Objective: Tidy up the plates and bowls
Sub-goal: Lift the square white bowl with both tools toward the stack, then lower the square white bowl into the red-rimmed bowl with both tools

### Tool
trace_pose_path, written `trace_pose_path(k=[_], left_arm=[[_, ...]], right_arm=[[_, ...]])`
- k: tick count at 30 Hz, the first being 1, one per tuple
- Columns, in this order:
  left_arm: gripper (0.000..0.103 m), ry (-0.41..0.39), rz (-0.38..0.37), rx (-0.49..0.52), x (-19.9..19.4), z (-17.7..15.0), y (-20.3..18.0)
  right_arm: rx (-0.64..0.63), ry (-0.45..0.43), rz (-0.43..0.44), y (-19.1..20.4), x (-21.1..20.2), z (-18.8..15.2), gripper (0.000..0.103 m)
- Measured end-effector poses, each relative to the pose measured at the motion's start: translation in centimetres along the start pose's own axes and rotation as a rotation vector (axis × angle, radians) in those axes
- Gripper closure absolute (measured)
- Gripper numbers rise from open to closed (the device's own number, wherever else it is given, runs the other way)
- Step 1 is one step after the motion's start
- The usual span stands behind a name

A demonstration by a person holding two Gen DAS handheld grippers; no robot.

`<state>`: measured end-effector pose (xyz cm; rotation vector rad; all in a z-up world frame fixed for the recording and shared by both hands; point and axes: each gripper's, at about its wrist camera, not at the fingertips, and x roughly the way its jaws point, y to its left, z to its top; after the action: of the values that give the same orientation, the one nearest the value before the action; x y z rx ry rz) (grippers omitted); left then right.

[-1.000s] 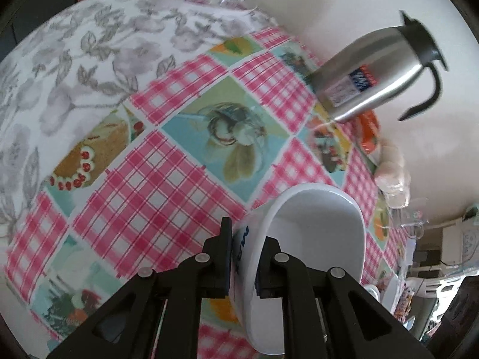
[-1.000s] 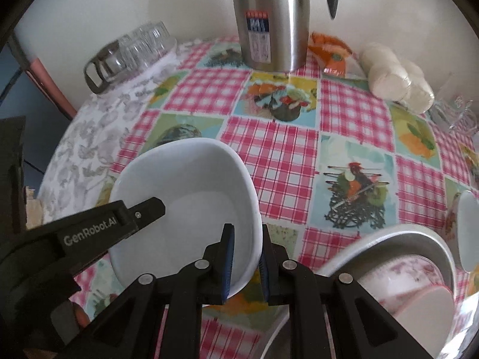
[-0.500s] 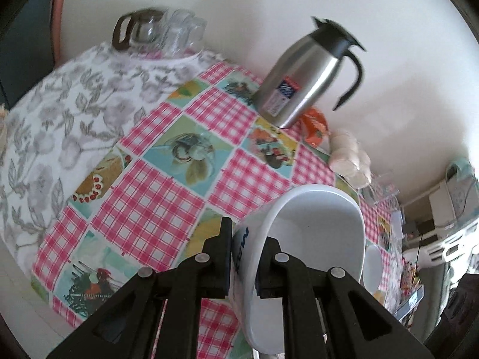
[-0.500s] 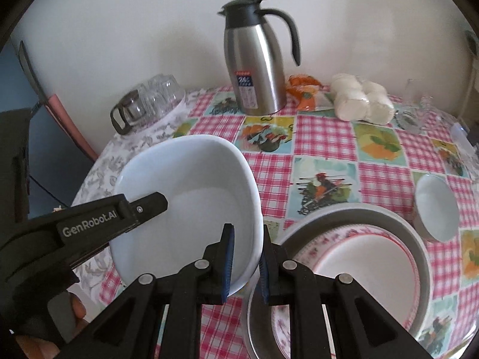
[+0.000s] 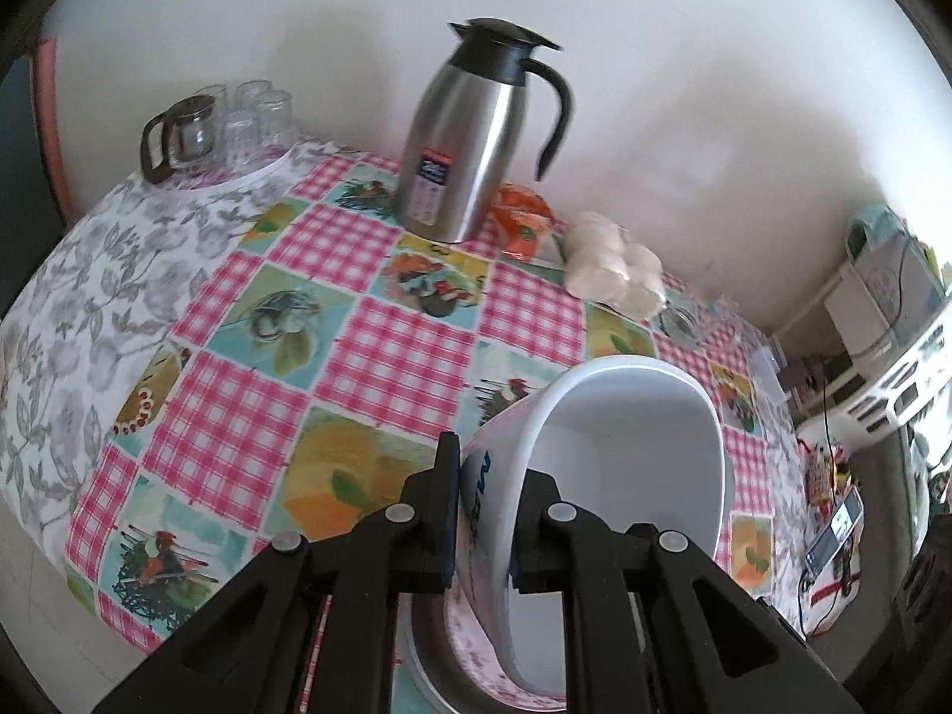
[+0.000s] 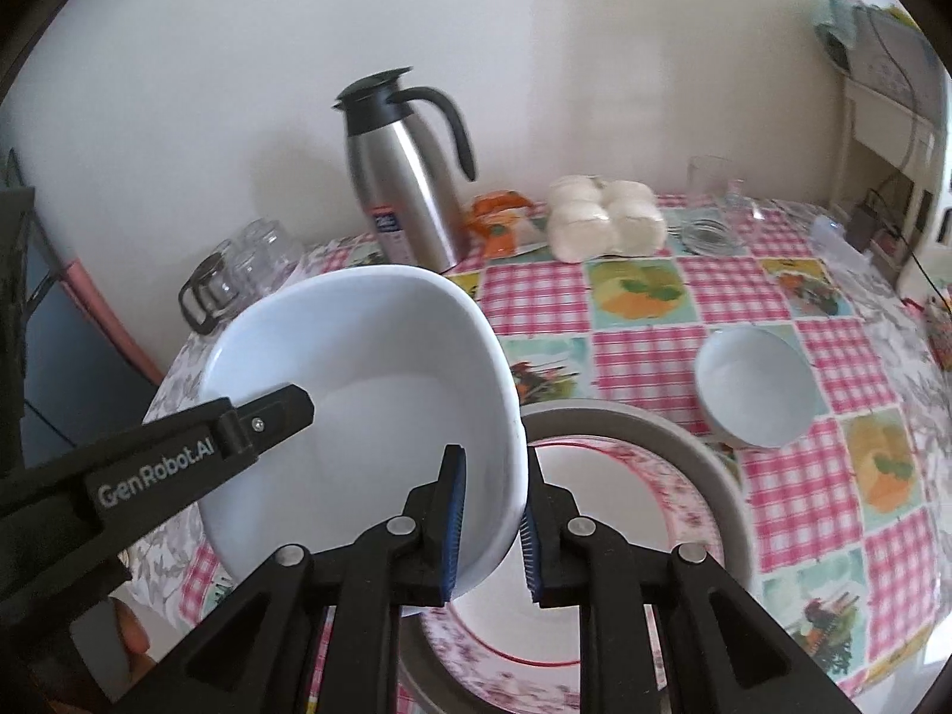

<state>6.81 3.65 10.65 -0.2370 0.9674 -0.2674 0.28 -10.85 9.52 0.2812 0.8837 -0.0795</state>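
Checked tablecloth (image 5: 381, 357), blurry shelving (image 5: 880, 321) behind.

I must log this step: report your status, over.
Left gripper, right gripper: both shut on white bowl rim. Bowl in air, over plate stack edge. Nothing in the way.

1. Soft daylight, bright and even; the wall (image 6: 595, 59) looks washed out.
2. Faint shadows fall beside the steel jug (image 6: 410, 178).
3. Fisheye bending, dark corners.
4. Far right edge blurred.
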Motion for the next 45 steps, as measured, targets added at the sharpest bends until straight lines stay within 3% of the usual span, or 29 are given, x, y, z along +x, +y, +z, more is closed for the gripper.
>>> trace_pose_path(k=[19,45], left_arm=[[0.090,0.055,-0.005,0.089,1.4,-2.6,-6.3],[0.089,0.178,0.081,0.096,4.4,-3.5,-6.4]], right_arm=[[0.096,0.029,-0.030,-6.7,-1.7,-0.8,0.083],[0.124,0.170,-0.023,-7.7,0.7,-2.0,0.082]])
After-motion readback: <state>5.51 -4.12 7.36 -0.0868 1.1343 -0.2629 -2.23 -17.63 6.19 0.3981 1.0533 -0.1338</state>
